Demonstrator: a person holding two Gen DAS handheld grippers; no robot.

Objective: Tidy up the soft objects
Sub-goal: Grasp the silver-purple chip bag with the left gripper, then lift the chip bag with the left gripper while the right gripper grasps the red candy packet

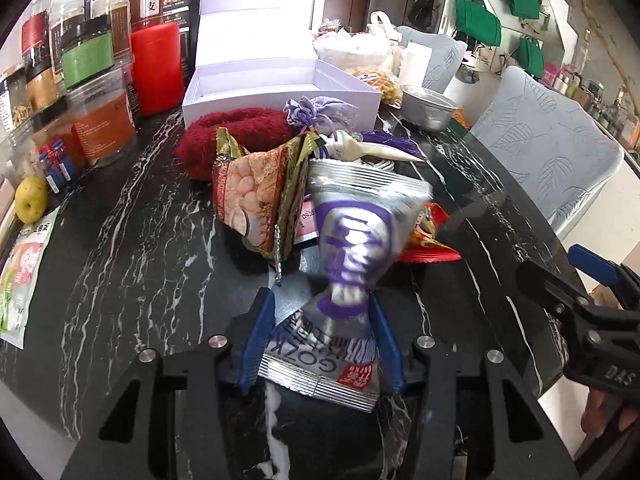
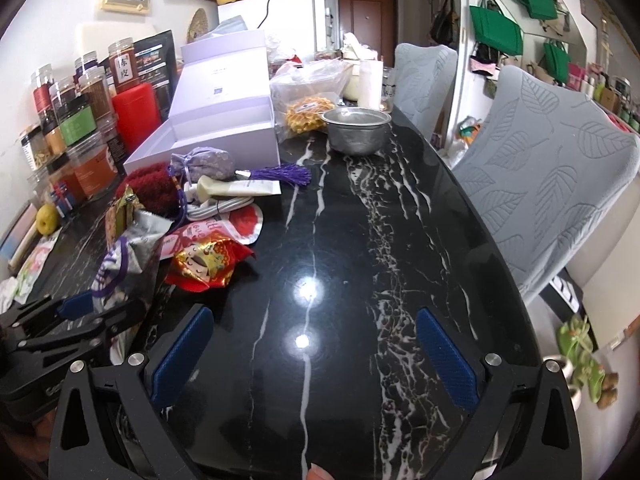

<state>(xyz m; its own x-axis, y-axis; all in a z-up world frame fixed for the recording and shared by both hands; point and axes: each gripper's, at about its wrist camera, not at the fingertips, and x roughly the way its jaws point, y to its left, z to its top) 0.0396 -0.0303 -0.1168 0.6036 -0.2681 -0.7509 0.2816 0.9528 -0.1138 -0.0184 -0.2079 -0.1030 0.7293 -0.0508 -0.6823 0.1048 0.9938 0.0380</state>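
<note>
A silver and purple snack bag stands up from the black marble table, its middle squeezed narrow between the blue pads of my left gripper, which is shut on it. The right wrist view shows the same bag and left gripper at the far left. Behind the bag lie a peanut snack packet, a red fuzzy bundle, a lavender sachet and a cream tube. My right gripper is open over bare table with nothing between its fingers.
An open white box stands behind the pile. Several jars line the left wall side, with a yellow pear near them. A metal bowl sits further back. Two grey chairs border the table's right edge.
</note>
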